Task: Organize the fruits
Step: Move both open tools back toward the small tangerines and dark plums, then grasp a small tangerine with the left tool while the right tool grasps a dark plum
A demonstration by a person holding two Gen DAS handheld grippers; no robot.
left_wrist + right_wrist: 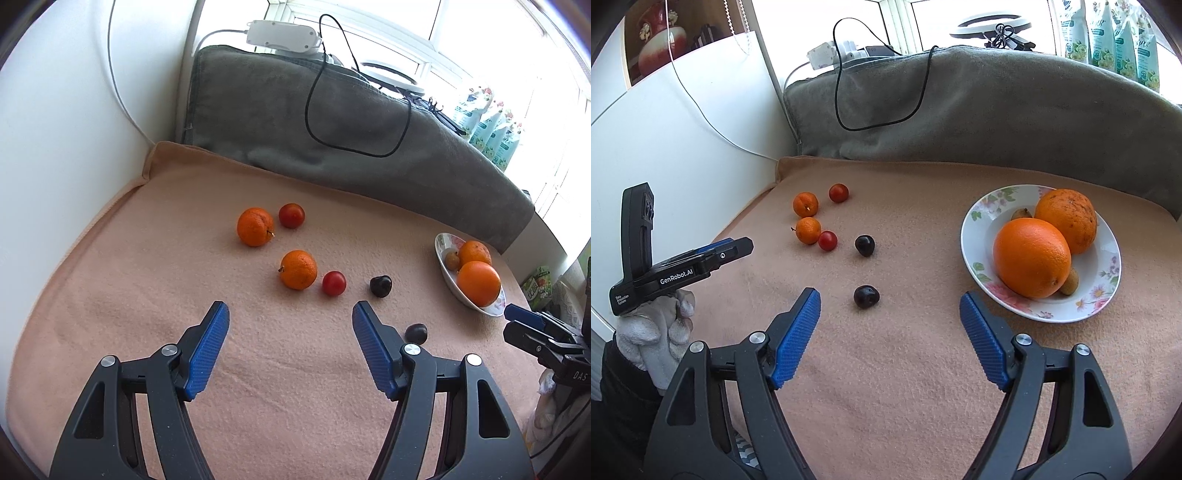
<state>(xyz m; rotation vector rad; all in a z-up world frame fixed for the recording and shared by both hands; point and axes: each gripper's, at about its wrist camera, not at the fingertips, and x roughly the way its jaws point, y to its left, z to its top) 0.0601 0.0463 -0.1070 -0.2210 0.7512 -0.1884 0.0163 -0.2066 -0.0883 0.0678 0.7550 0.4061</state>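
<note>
In the left wrist view we hold the left tool (290,314) low in the frame, its blue pads spread with nothing but the peach blanket (110,288) between them. Above the gap, near the middle of the frame, lie the loose fruits: a far mandarin (255,226) with a red cherry tomato (291,215) just to its right, then a nearer mandarin (298,269), a second red tomato (334,283) just beside it, and a dark plum (381,286). A second dark plum (416,333) sits just beside the right pad. At the right edge the floral dish (441,245) holds two oranges, and below it shows the tip of the right tool (524,319).

In the right wrist view our gloved left hand (661,328) grips the left tool at the left edge. The small fruits cluster in the upper left of the blanket. The right tool (889,297) stands spread at the bottom, pinching nothing; the nearer plum (866,296) lies on the blanket just above the gap, nearer the left pad. At right, the dish carries a smooth orange (1031,256), a rougher orange (1066,219) behind it, and two small tan fruits.
</note>
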